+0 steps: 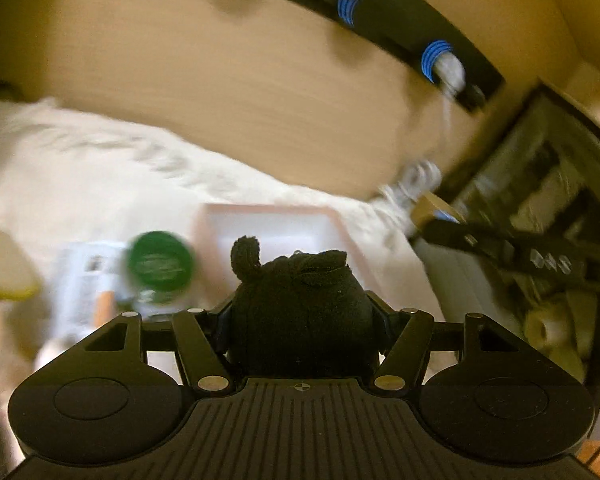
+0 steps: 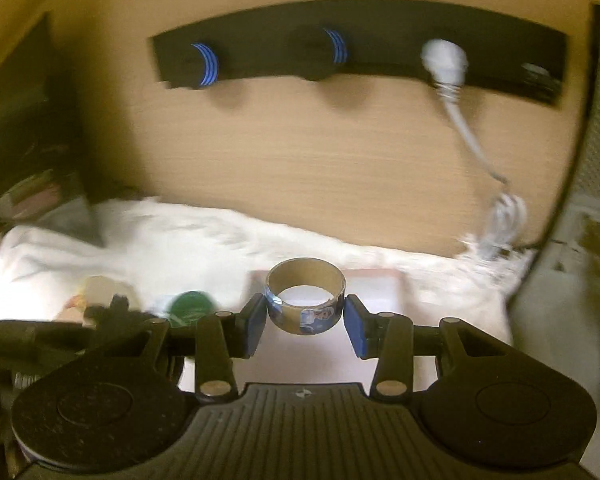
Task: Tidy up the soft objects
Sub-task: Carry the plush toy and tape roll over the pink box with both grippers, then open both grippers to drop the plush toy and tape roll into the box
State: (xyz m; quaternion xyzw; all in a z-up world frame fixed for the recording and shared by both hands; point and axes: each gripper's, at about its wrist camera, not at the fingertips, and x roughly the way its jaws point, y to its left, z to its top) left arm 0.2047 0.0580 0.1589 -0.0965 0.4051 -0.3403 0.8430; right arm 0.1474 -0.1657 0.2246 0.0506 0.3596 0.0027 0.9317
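Note:
My left gripper [image 1: 302, 320] is shut on a black plush toy [image 1: 300, 308] with a small round ear and holds it above the near edge of a pink-rimmed white tray [image 1: 276, 210]. My right gripper [image 2: 305, 320] is shut on a roll of patterned tape [image 2: 305, 300], its blue pads pressing both sides, held in front of the same tray [image 2: 380, 276]. The other gripper's dark arm shows at the right of the left wrist view [image 1: 500, 244] and at the lower left of the right wrist view [image 2: 40, 332].
A white cloth [image 2: 180, 236] covers the table. A green lid [image 1: 160, 266] and a printed packet [image 1: 88, 276] lie left of the tray. A black power strip [image 2: 360, 48] with a white plug and cable [image 2: 460, 112] hangs on the wooden wall. Cluttered shelves [image 1: 540, 200] stand at the right.

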